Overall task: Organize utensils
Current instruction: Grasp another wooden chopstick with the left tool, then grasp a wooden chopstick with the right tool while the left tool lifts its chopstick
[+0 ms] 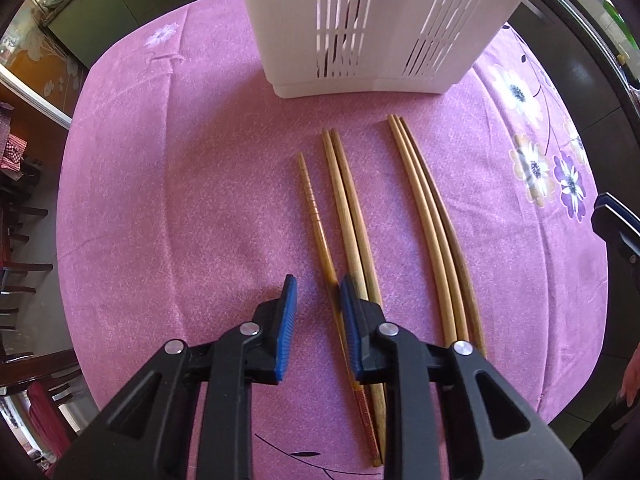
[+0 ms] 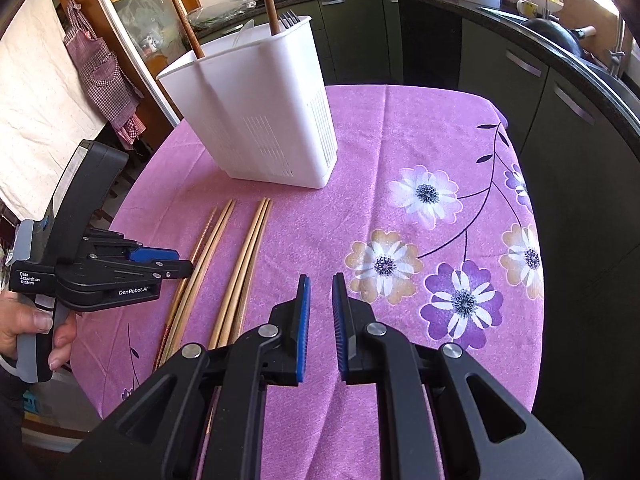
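Observation:
Several wooden chopsticks lie lengthwise on the pink tablecloth: a ridged one (image 1: 310,204), a pair (image 1: 348,208) and a group of three (image 1: 432,220). They also show in the right wrist view (image 2: 224,264). A white slotted utensil holder (image 1: 360,28) stands behind them; in the right wrist view the holder (image 2: 260,112) has two dark sticks and forks in it. My left gripper (image 1: 318,300) is open and empty, low over the near ends of the ridged chopstick and pair. My right gripper (image 2: 320,300) is open and empty, right of the chopsticks.
The round table (image 2: 400,152) has a pink floral cloth; its edge falls away on the right. Dark kitchen cabinets (image 2: 560,120) and a counter with pots stand behind. A glass cabinet and a hanging apron (image 2: 100,68) are at left.

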The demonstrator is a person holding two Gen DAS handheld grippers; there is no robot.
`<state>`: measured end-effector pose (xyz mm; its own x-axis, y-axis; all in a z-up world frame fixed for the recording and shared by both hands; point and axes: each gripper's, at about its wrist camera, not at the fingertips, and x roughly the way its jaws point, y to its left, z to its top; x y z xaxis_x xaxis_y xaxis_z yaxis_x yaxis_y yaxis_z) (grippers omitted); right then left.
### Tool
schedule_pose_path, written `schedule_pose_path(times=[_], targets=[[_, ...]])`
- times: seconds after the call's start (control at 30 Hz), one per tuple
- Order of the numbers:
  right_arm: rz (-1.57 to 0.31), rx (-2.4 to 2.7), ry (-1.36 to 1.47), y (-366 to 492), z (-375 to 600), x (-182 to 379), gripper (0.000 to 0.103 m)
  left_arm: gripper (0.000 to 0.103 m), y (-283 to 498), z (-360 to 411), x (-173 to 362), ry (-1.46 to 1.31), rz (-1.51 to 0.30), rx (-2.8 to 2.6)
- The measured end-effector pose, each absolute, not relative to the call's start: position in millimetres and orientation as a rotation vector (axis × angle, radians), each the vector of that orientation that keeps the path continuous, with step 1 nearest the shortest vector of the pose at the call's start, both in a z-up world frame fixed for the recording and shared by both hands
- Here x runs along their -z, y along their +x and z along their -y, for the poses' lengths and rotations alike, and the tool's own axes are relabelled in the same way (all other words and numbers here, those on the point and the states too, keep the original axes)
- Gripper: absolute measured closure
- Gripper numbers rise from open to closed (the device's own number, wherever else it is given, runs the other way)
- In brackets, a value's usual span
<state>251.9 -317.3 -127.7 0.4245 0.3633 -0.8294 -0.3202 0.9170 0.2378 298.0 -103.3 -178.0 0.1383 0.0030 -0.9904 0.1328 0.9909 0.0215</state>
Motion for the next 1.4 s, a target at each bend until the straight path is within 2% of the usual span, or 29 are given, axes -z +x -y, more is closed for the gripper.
schedule_pose_path(times=[0.13,0.27,0.37,0.5,0.9,1.0,1.4], targets=[[-1.06,-0.434,0.036,251.6,312.4,130.6,0.092,0.081,300.3,105.7,184.9,0.12,-1.432,0.085],[-1.067,-0.442,0.022,251.4,305.5,132.7,0.085,0.082,297.6,107.4,186.4,0.128,-1.42,0.083],[-1.078,-0.448,0.005,250.8,298.8,134.0,0.085,0.094,295.8,107.0,184.0,0.104,-1.422,0.098],[-1.09,-0.448,-0.003,252.2,294.0,135.9,0.079,0.096,293.4,102.2,180.5,0.077,-1.417,0.107],[-1.213,-0.539,-0.05,265.2,247.2,158.8,0.079,0.096,243.6,67.9,88.7,0.031,-1.106,0.123],[-1.244,-0.549,-0.07,271.8,233.0,164.7,0.083,0.096,229.4,64.3,70.3,0.037,-1.036,0.121],[-1.289,-0.49,-0.173,282.6,211.6,179.0,0.085,0.096,202.2,56.8,56.4,0.065,-0.977,0.152]])
